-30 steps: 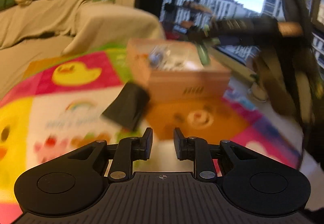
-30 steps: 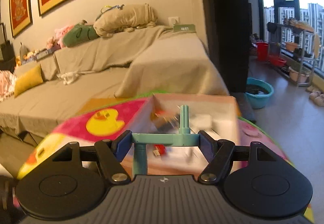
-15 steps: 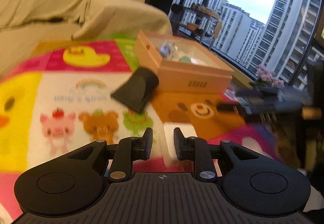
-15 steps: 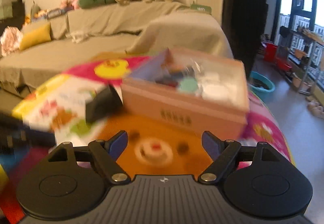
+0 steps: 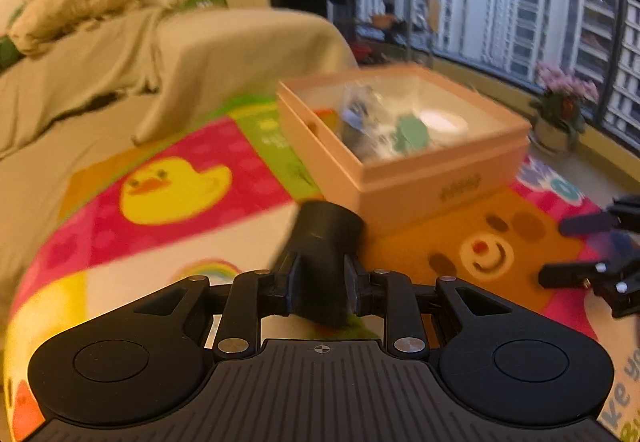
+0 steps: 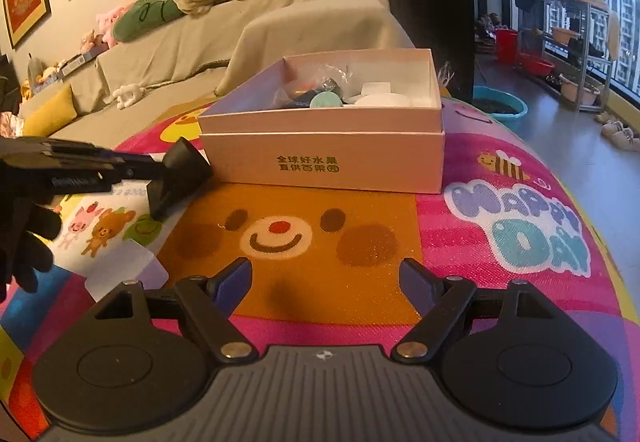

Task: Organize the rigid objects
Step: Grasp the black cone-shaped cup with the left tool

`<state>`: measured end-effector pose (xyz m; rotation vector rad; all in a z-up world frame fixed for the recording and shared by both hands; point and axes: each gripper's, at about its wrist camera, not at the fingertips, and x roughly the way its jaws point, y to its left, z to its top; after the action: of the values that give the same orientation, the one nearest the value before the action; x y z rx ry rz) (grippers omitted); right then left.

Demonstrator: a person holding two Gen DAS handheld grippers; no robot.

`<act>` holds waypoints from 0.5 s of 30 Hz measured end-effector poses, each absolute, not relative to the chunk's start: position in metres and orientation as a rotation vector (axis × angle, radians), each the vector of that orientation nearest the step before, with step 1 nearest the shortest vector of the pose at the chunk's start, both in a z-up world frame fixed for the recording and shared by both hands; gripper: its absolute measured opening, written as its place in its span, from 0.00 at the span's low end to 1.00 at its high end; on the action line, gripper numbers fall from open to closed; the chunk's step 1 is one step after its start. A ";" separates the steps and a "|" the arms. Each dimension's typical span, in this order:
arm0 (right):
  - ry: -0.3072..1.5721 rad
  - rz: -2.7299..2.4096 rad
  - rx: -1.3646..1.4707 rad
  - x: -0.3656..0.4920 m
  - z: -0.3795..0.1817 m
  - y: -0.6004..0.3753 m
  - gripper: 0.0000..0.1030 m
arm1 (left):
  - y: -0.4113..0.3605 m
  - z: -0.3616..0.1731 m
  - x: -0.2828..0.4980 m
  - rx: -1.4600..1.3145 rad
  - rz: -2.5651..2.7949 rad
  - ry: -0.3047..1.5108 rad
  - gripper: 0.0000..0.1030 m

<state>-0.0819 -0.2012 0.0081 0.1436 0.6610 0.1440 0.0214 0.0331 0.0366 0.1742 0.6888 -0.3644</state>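
Note:
A black funnel-shaped nozzle [image 5: 324,242] lies on the colourful play mat just before the pink cardboard box [image 5: 420,178]. My left gripper [image 5: 320,282] has its jaws opening, and the nozzle's narrow end sits between the pads, which stand close along its sides. In the right wrist view the nozzle [image 6: 180,174] rests at the box's [image 6: 320,162] left front corner with the left gripper [image 6: 160,168] reaching it from the left. My right gripper [image 6: 326,278] stands open and empty over the bear face on the mat. A teal piece [image 6: 326,100] lies in the box among several small items.
A flat translucent white piece [image 6: 124,266] lies on the mat left of my right gripper. A covered sofa [image 6: 180,54] runs behind the mat. A blue basin [image 6: 500,104] and a shelf rack [image 6: 568,54] stand on the floor by the window.
My left gripper has closed in on the black nozzle and its jaws have widened around it. My right gripper let the teal piece go into the box, then drew back and sank.

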 end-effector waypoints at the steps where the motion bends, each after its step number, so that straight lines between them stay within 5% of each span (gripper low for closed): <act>1: 0.664 0.147 0.144 -0.082 0.008 -0.201 0.80 | 0.030 0.034 0.021 0.193 -0.364 0.696 0.36; 3: 0.664 0.147 0.139 -0.082 0.008 -0.200 0.80 | 0.028 0.028 0.021 0.218 -0.369 0.717 0.50; 5: 0.661 0.152 0.137 -0.082 0.009 -0.199 0.80 | 0.029 0.025 0.021 0.214 -0.385 0.722 0.54; 15: 0.665 0.152 0.131 -0.082 0.008 -0.198 0.80 | 0.035 0.040 0.019 0.205 -0.344 0.650 0.53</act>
<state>-0.0816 -0.1980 0.0083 0.1311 0.6652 0.1519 0.0185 0.0353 0.0399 0.2052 0.6504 -0.3437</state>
